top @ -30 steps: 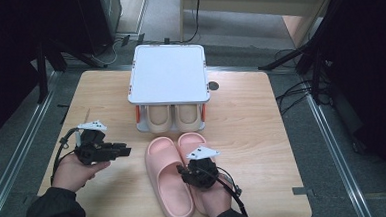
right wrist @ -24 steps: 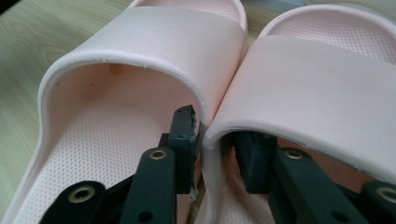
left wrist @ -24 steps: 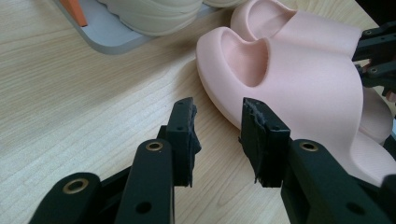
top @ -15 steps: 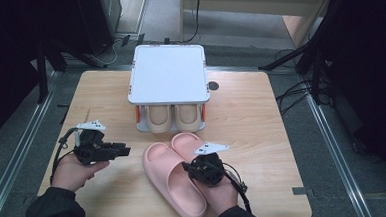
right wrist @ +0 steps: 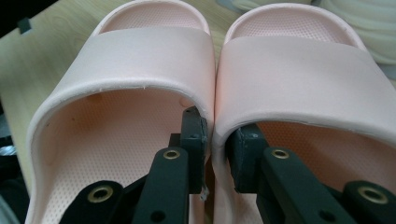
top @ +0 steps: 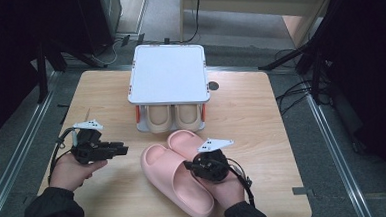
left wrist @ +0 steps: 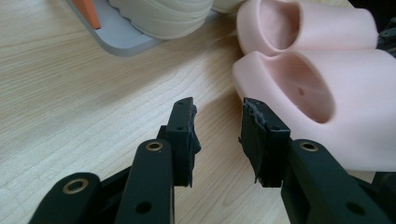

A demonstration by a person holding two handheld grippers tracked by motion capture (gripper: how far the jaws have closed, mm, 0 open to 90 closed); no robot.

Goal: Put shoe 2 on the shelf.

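Note:
Two pink slippers [top: 177, 182] lie side by side at the table's front, slanting from upper left to lower right. My right gripper [top: 204, 165] comes in over their heel ends. Its jaws have just been closing and now pinch the two touching inner side walls. In the right gripper view one pad sits inside the left slipper [right wrist: 140, 56] and the other inside the right slipper [right wrist: 299, 65], with the right gripper [right wrist: 217, 126] shut on both walls. My left gripper [top: 120, 150] hovers open to the left, pointing at the slippers [left wrist: 336, 84], with nothing between the jaws of the left gripper [left wrist: 217, 109].
A small shoe rack [top: 166, 72] with a white top stands at the back centre. A cream pair of slippers [top: 174, 117] fills its lower shelf, just behind the pink toes. Its grey base [left wrist: 126, 44] and an orange post show close by. Bare wood lies left and right.
The right gripper's jaws closed on the slippers' inner walls, and the pair swung, heels shifting right. The left hand kept still.

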